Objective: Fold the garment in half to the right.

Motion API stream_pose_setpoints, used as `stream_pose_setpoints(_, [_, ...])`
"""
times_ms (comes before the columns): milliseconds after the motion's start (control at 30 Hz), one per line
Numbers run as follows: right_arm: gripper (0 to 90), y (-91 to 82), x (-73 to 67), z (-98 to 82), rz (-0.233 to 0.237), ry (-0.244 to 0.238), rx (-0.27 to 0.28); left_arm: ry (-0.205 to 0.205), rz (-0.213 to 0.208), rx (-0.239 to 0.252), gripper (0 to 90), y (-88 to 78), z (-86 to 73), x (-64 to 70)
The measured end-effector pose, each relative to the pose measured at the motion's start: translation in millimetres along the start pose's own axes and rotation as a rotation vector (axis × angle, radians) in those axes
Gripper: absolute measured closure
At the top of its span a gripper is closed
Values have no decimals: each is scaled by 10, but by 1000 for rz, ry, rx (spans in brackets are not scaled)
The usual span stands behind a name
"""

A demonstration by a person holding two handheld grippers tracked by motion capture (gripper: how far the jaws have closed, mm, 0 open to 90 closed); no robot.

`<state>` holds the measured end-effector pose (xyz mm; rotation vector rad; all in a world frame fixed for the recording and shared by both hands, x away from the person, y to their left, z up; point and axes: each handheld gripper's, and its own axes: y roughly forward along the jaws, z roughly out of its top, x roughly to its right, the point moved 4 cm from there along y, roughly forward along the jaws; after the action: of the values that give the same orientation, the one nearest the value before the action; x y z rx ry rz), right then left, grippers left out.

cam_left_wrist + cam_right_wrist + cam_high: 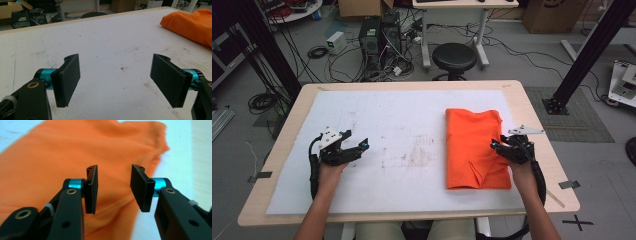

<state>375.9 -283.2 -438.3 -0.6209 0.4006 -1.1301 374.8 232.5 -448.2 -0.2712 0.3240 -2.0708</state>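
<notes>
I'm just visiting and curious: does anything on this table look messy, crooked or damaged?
Mostly tidy. The orange cloth lies folded near the right gripper, but one flap at its near edge is turned up unevenly. The white mat has brownish smudges in its middle. Nothing looks spilled or broken.

Orange cloth (476,149), white stained mat (402,150), black-and-teal tongs (353,148)

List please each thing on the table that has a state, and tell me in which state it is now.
orange garment: folded into a rectangle, lying flat on the mat, a few creases near its front edge.
left gripper: jaws wide open, nothing between them, over bare mat.
right gripper: jaws partly open, nothing gripped, at the garment's right edge.
white mat: spread flat on the table, stained in the middle.
</notes>
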Motion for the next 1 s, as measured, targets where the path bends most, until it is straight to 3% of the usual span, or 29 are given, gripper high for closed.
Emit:
stream_pose_setpoints(267, [557, -66, -373, -65, 86, -65, -7, 4, -16, -7, 241, 23, -14, 35])
stream_pose_setpoints(467, [557, -169, -561, -111, 142, -90, -10, -9, -22, -5, 241, 47, -21, 44])
stream_pose_setpoints(633, [555, -154, -707, -146, 190, -125, -41, -12, -29, -9, 241, 68, -26, 72])
stream_pose_setpoints(700, [602, -110, -748, -178, 201, -136, -60, -8, -31, -14, 241, 74, -30, 79])
stream_pose_setpoints(867, [859, -71, -798, -245, 227, -164, -82, -10, -32, -23, 241, 84, -55, 87])
stream_pose_setpoints(1000, [900, -139, -786, -248, 203, -184, -55, -16, -32, -21, 241, 78, -63, 84])
